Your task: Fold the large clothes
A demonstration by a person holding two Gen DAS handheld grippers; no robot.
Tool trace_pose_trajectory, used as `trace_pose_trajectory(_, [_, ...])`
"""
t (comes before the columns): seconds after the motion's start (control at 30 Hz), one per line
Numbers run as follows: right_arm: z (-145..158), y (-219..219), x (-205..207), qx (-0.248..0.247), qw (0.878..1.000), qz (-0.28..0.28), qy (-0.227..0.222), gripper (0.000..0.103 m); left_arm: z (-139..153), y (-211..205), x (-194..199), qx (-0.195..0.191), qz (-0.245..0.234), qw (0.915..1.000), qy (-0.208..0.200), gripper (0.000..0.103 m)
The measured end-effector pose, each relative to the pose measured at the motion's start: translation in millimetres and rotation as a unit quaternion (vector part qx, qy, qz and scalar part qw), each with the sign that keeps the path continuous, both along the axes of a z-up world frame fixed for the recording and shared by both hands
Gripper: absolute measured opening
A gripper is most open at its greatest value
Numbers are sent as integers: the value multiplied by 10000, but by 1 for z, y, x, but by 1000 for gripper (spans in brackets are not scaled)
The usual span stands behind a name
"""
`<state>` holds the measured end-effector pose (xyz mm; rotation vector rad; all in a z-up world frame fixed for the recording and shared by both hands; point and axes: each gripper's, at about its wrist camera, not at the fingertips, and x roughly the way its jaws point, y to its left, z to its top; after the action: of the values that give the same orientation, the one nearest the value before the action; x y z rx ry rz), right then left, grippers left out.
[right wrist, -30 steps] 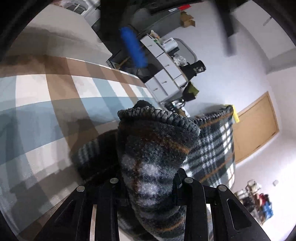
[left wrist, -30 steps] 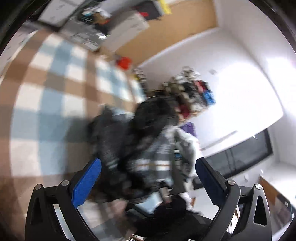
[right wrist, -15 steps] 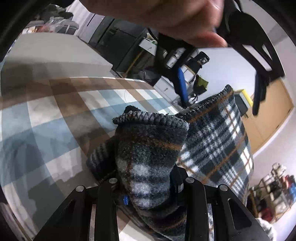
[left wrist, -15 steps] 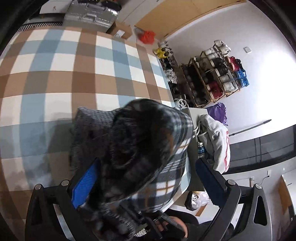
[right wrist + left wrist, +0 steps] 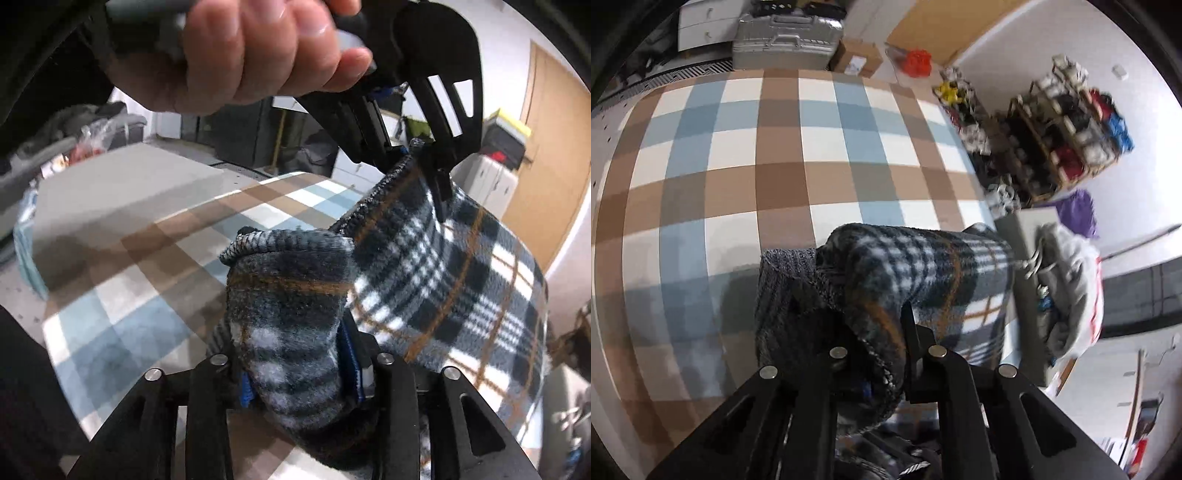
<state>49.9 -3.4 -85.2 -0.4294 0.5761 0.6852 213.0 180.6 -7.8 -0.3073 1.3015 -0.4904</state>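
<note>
the desk (image 5: 783, 155) is the biggest thing here, covered in a checked cloth of brown, pale blue and white squares, with its near end a plain grey in the right wrist view. above its near edge a dark plaid fleece garment (image 5: 923, 273), grey and white with thin orange lines, is held up off the cloth and throws a shadow on the squares below; part of it hangs down past the desk edge. beyond the far edge of the desk stands a silver suitcase (image 5: 786, 37) with a cardboard box (image 5: 858, 59) just beside it, and against the white wall to the right a wooden rack (image 5: 1071, 122) is packed with shoes. a heap of pale clothes (image 5: 1071, 288) lies near the right side of the desk.

the left hand-held gripper (image 5: 873, 354) is pinching a bunched fold of the garment's hem, its fingers pressed in on the fabric. the right hand-held gripper (image 5: 299, 373) is likewise clamped on a thick roll of the same fleece, blue pads showing at either side. in the right wrist view the person's left hand (image 5: 258, 55) grips the other tool's handle overhead.
</note>
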Motion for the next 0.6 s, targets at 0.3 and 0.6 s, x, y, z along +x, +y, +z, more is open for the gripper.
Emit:
trace_pose_trajectory(0.3, [30, -55, -8, 1195, 9712, 1293, 1607, 93, -9, 4, 14, 212, -585, 9979, 165, 7])
trace_pose_trajectory(0.6, [48, -162, 57, 3764, 8712, 704, 3071, 103, -36, 33, 17, -625, -583, 9958, 321, 7])
